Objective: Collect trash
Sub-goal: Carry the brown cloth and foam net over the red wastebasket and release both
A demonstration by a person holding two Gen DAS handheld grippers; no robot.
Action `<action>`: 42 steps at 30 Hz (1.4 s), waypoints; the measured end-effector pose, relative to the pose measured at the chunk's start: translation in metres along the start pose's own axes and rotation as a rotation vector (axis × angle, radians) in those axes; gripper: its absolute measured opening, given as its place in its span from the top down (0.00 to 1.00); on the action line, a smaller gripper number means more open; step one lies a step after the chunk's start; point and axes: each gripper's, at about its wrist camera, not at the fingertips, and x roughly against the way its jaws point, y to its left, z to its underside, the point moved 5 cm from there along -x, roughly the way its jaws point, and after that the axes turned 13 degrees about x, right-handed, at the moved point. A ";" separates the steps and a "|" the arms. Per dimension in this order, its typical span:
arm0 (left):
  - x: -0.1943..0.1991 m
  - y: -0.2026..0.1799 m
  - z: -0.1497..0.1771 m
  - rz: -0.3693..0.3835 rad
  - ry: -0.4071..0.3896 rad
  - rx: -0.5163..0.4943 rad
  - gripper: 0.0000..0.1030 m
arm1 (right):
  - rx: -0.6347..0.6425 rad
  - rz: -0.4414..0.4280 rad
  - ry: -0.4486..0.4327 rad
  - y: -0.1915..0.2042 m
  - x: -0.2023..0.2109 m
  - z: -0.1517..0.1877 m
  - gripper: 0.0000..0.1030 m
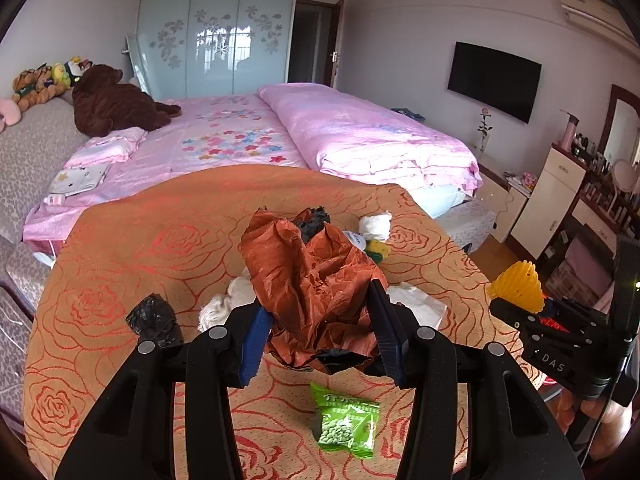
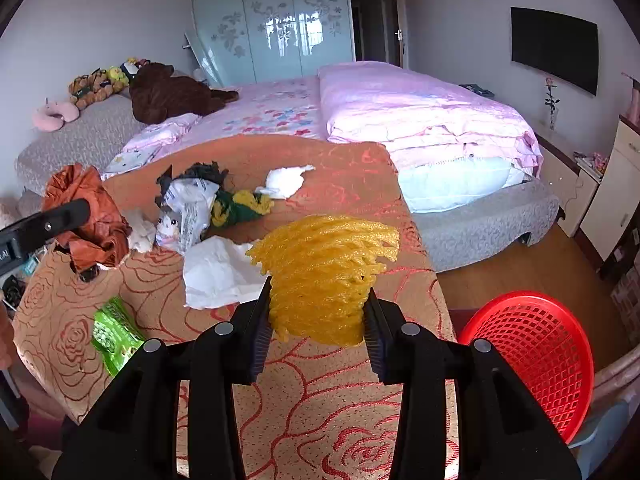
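I am holding up the crumpled orange bag with my left hand-held gripper, and its two pads are squeezing the bag so it stays up off the counter, ready for trash to go in. My right hand-held gripper is pinching the yellow foam net from both sides, so the net is squashed a little and hanging above the counter's right edge. I think I am lifting it to throw it away. The red basket is sitting low past that right edge, maybe for trash too. More trash is waiting on the counter: a green snack packet near the front edge, a white tissue in the middle, a black lump toward the left edge, and a messy pile of wrappers near the back edge, by the bed.
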 end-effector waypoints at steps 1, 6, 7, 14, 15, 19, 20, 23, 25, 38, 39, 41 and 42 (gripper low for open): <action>0.000 -0.002 -0.001 0.003 0.000 -0.002 0.56 | -0.002 0.002 -0.005 -0.002 0.002 -0.002 0.62; -0.001 -0.014 -0.002 0.025 0.000 -0.021 0.56 | -0.014 0.016 -0.022 -0.009 0.012 -0.006 0.62; -0.001 -0.016 -0.003 0.028 0.000 -0.024 0.56 | -0.017 0.022 -0.027 -0.013 0.014 -0.007 0.62; -0.004 -0.032 -0.003 0.059 0.003 -0.051 0.56 | -0.047 0.065 -0.043 -0.034 0.029 -0.007 0.62; -0.005 -0.034 -0.003 0.064 0.005 -0.055 0.56 | -0.054 0.074 -0.044 -0.038 0.032 -0.006 0.62; -0.008 -0.046 -0.002 0.082 0.010 -0.074 0.56 | -0.078 0.104 -0.046 -0.055 0.041 -0.003 0.62; -0.009 -0.050 -0.002 0.087 0.012 -0.078 0.56 | -0.082 0.112 -0.046 -0.059 0.043 -0.001 0.62; -0.011 -0.062 -0.001 0.110 0.017 -0.094 0.56 | -0.100 0.140 -0.044 -0.073 0.049 0.005 0.62; -0.012 -0.072 0.000 0.130 0.018 -0.111 0.56 | -0.118 0.160 -0.042 -0.085 0.054 0.010 0.62; -0.035 -0.152 0.028 0.288 0.111 -0.200 0.56 | -0.230 0.285 0.009 -0.152 0.076 0.059 0.62; -0.037 -0.160 0.031 0.297 0.118 -0.213 0.56 | -0.241 0.296 0.019 -0.158 0.077 0.065 0.62; -0.041 -0.175 0.037 0.316 0.131 -0.237 0.56 | -0.257 0.311 0.036 -0.165 0.077 0.074 0.62; -0.044 -0.186 0.041 0.327 0.143 -0.253 0.56 | -0.262 0.321 0.046 -0.168 0.076 0.079 0.61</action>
